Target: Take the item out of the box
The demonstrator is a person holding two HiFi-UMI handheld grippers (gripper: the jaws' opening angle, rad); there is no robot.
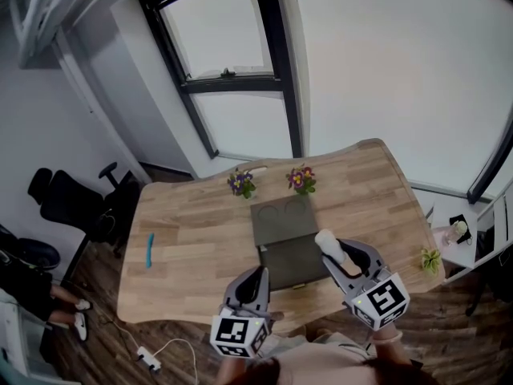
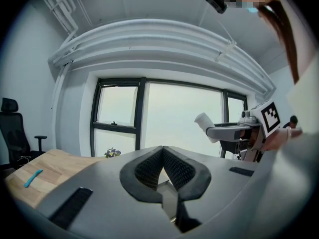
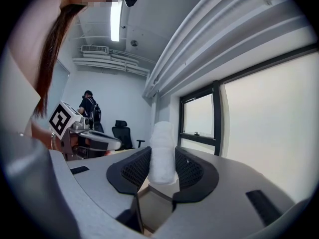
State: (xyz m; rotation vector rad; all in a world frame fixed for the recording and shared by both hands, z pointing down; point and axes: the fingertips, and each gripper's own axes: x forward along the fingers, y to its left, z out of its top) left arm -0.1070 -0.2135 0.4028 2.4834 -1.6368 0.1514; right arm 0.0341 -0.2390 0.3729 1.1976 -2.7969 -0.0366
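A wooden table (image 1: 192,215) is seen from above, with an open dark box (image 1: 288,263) lying at its middle. The right gripper (image 3: 162,169) is clamped on a white roll (image 3: 162,151), which is held up over the box's right edge. The left gripper (image 2: 163,169) is pressed together on nothing, at the box's near left corner. The lifting-out appears done. Next, the roll would need to be carried clear and set on bare table.

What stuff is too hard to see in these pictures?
- Near corners of the box: head view, behind the left gripper and right gripper.
- Bottom of the white item: right gripper view, sunk between the jaws.
- The blue thing: head view, too small to name.
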